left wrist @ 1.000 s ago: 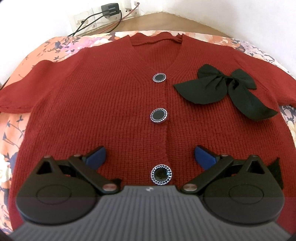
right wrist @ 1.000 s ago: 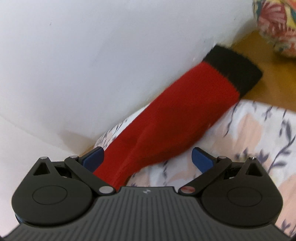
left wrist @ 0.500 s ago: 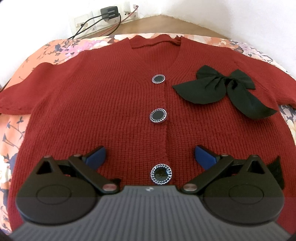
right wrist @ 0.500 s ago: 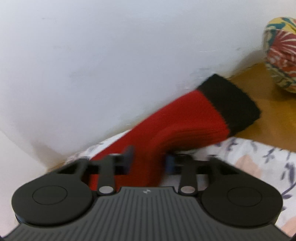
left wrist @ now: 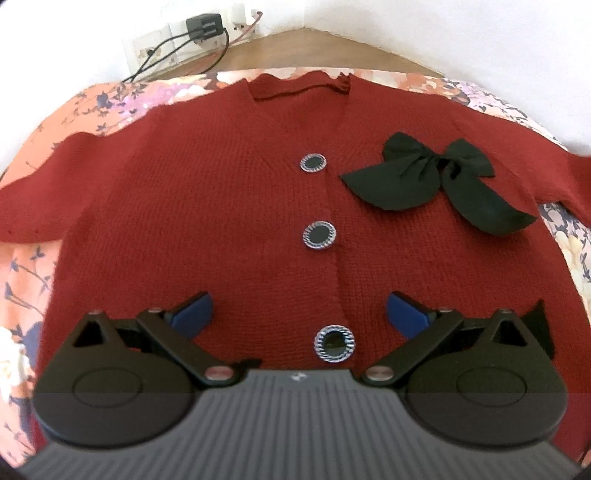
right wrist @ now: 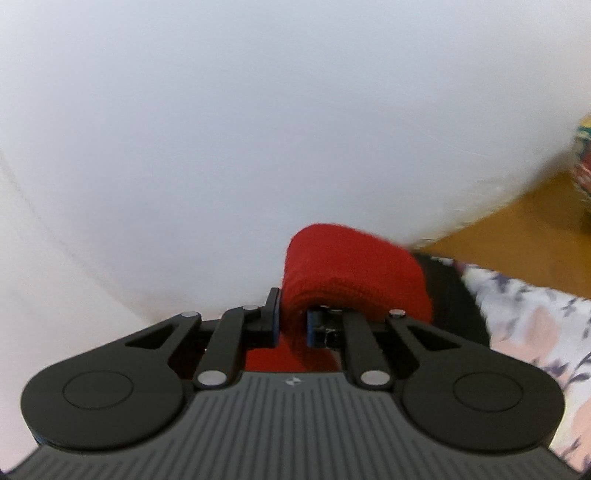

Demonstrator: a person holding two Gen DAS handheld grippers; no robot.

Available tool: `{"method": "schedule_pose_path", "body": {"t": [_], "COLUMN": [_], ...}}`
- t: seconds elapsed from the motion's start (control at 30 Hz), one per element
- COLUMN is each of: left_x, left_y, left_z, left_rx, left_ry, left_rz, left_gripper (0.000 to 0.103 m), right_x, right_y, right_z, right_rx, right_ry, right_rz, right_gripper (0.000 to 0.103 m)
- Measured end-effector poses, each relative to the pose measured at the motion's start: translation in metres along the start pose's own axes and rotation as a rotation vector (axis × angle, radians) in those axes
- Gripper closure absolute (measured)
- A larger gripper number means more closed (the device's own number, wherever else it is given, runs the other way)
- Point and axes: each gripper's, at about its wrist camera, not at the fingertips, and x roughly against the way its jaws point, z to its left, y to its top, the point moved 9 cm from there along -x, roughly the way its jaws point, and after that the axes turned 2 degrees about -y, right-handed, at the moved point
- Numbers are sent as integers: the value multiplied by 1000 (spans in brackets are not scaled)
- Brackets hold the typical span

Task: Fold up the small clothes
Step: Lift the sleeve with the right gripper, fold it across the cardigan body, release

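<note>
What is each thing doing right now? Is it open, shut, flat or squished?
Left gripper: jaws open, holding nothing, over the cardigan.
Right gripper: jaws shut on the sleeve.
Sleeve: bunched and curled over.
Cardigan: spread flat, buttoned.
Bow: tied, lying flat on the cardigan.
Charger: plugged in.

Walls hem in the far edge; the knit front lies open to reach.

The flat dark-red knitted cardigan (left wrist: 207, 221) offers clear room, broken only by 3 silver-rimmed black buttons (left wrist: 319, 235) and a black fabric bow (left wrist: 436, 177). A plain white wall (right wrist: 258, 110) stands close behind the folded-over red sleeve (right wrist: 351, 273); black plug and cables (left wrist: 203, 27) crowd the far corner.
</note>
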Motion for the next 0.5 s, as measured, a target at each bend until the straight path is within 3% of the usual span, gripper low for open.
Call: {"method": "schedule_pose_path", "body": {"t": [0.17,0.5], "left_x": [12,30], "left_y": [9,25], "left_z": [11,45], "left_rx": [-25,-41], "left_ry": [-9,0], "left_rz": [-29,-91], "left_gripper": [0,0], "right_x": [6,-10], "right_y": [-13,-57], "right_z": [47,133], "right_rx": [-13,63], "right_ry": [85,174], "right_rz": [20,77], "right_gripper": [90,90]}}
